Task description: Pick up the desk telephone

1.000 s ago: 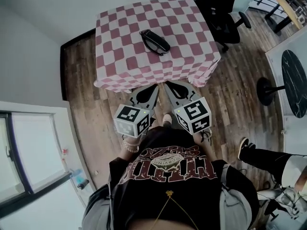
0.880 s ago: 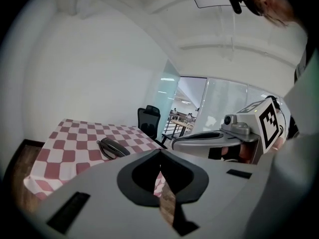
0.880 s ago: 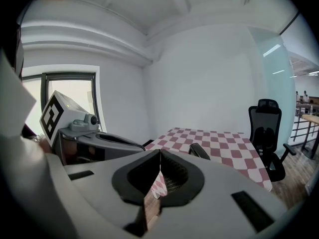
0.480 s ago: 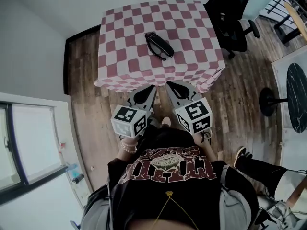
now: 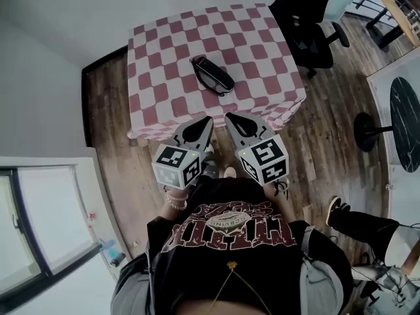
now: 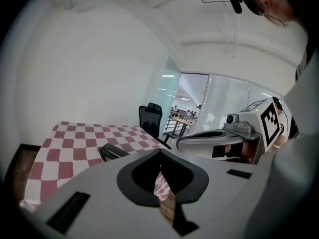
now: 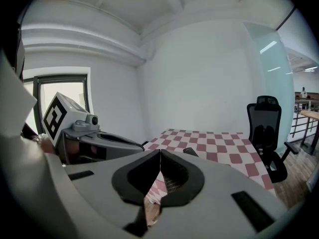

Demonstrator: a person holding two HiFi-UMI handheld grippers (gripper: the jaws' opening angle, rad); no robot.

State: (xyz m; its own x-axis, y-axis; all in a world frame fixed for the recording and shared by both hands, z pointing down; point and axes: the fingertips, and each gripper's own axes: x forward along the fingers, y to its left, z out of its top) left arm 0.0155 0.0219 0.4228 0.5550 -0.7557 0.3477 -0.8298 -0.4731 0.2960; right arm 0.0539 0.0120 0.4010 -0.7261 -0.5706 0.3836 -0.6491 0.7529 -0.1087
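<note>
A black desk telephone lies on a table with a pink-and-white checked cloth, near the table's middle; it also shows as a dark shape in the left gripper view and just its far end in the right gripper view. My left gripper and right gripper hover side by side at the table's near edge, short of the telephone. Both have their jaws pressed together with nothing between them.
A black office chair stands at the table's right. A white wall runs behind the table. Wooden floor surrounds it. A round dark table is at the far right, and another person's shoe shows low on the right.
Both grippers have moved forward toward the table, their tips now at its near edge. The telephone has not moved on the cloth.
</note>
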